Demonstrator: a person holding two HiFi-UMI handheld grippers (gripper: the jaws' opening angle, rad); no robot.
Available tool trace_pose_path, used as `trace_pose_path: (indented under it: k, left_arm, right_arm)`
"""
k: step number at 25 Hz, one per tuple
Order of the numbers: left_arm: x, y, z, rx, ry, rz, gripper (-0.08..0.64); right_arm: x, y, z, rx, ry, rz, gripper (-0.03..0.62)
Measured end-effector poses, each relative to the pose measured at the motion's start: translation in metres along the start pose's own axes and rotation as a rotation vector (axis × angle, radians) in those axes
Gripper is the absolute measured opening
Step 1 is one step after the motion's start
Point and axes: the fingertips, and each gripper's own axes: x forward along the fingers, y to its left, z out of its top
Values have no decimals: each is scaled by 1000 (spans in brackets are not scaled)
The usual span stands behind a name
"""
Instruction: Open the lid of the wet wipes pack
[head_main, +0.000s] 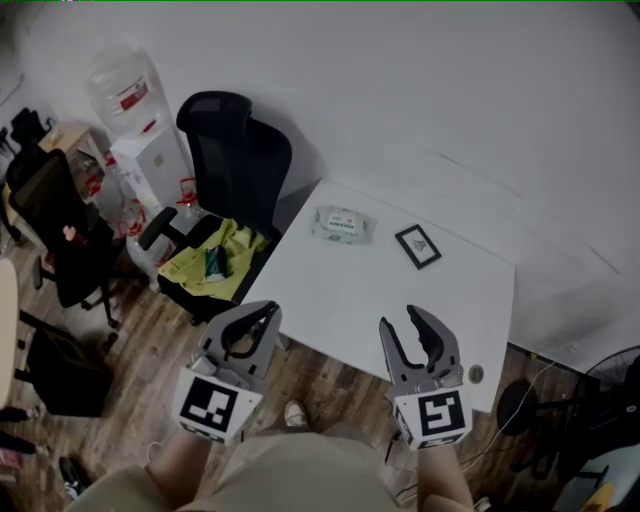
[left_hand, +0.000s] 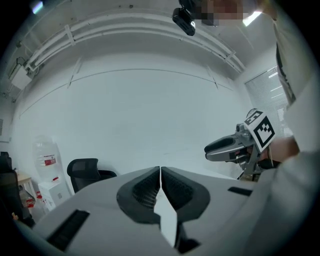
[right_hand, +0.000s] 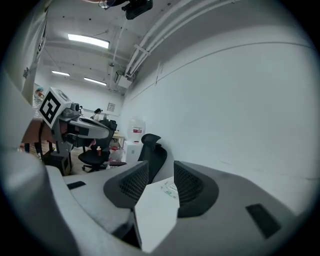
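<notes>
Left gripper (head_main: 270, 310) fingers (left_hand: 145, 192) pressed together, right gripper (head_main: 403, 320) fingers (right_hand: 131, 185) spread; wet wipes pack (right_hand: 170, 189) beyond them, unseen in left gripper view.

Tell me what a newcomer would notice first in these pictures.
Two hand-held grippers fill the bottom of the head view by the near edge of the white table: the left gripper shut, the right gripper open and empty. On the table's far side lies the wet wipes pack, with a small black-framed card to its right. Left of the table, a black office chair carries a yellow-green cloth.
</notes>
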Motion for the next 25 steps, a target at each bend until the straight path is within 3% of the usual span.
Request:
trace_pose_path:
  k: [11, 25]
  left_arm:
    - [71, 50, -14, -56, -2, -67, 28]
    - [218, 87, -54, -39, 141, -70, 28]
  right_arm:
    - [68, -17, -24, -3, 113, -11, 173]
    - [204, -94, -88, 30, 211, 83, 173]
